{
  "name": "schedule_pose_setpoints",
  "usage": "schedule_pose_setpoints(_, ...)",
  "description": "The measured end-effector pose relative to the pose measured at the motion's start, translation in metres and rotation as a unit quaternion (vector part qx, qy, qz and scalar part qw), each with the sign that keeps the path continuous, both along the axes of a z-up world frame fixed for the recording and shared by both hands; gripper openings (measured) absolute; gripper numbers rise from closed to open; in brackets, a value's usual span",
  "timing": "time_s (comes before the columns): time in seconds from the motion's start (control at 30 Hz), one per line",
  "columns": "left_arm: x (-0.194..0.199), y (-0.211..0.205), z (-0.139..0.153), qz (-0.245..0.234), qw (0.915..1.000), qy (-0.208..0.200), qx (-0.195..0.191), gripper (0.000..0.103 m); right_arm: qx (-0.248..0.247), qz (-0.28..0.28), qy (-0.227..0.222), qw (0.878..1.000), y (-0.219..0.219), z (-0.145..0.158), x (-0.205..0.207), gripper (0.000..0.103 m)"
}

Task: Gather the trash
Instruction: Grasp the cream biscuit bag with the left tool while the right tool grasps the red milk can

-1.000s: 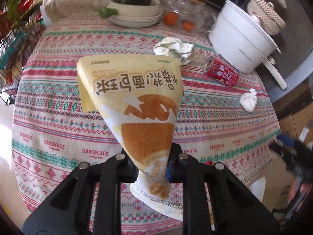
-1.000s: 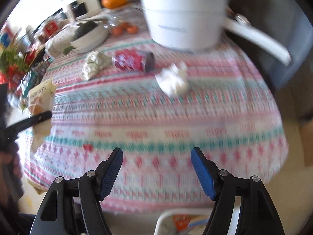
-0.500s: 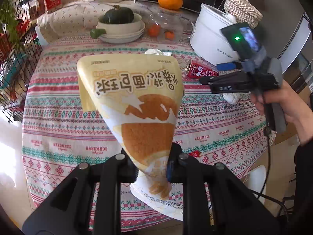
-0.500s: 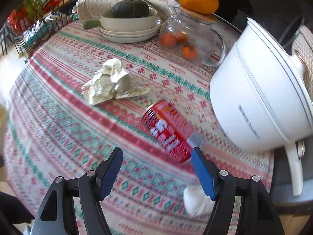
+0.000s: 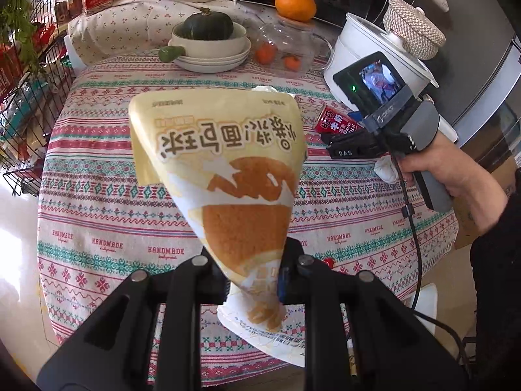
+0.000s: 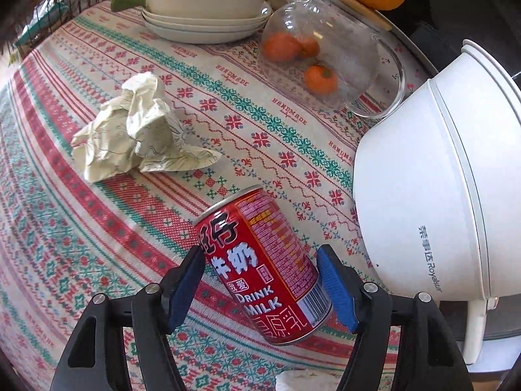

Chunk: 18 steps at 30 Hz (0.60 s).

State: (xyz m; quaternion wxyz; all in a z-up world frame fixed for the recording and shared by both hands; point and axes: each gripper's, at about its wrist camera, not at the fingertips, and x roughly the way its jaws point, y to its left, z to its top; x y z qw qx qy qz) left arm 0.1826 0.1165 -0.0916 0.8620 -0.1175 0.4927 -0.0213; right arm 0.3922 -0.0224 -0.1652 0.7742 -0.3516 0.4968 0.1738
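My left gripper (image 5: 252,282) is shut on a yellow snack wrapper (image 5: 224,169) and holds it up above the patterned tablecloth (image 5: 97,195). My right gripper (image 6: 260,280) is open, with its blue pads on either side of a red milk can (image 6: 263,267) that lies on its side on the cloth; the left pad is at or very near the can and the right pad stands a little apart. The can also shows in the left wrist view (image 5: 335,120). A crumpled cream paper (image 6: 136,133) lies left of the can. A white tissue wad (image 5: 386,169) lies near the table's right edge.
A white electric pot (image 6: 436,195) stands close to the right of the can. A glass jar with oranges (image 6: 325,62), stacked plates with a squash bowl (image 6: 202,9) and a wire rack (image 5: 22,97) sit at the back and left. A white bin rim (image 5: 423,296) shows below the table.
My right gripper has moved in over the table to the red can, which now lies between its open pads. My left gripper still holds the wrapper in the same pose.
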Motion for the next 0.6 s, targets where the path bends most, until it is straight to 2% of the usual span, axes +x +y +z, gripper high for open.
schedule_pose_setpoints(0.1, -0.001, 0.002, 0.002, 0.003, 1.0, 0.0, -0.008, 0.022, -0.02, 0.0, -0.011, 1.0, 0.003, -0.004, -0.005, 0.063)
schedule_pose_setpoints(0.3, -0.004, 0.007, 0.006, 0.009, 0.9994, -0.002, -0.035, 0.022, -0.013, -0.027, 0.017, 0.999, 0.003, 0.003, -0.028, 0.061)
schedule_pose_setpoints(0.6, -0.016, 0.002, 0.011, -0.002, 0.9989, -0.005, -0.046, 0.022, 0.094, -0.081, 0.041, 0.991, -0.019, 0.062, -0.093, 0.06)
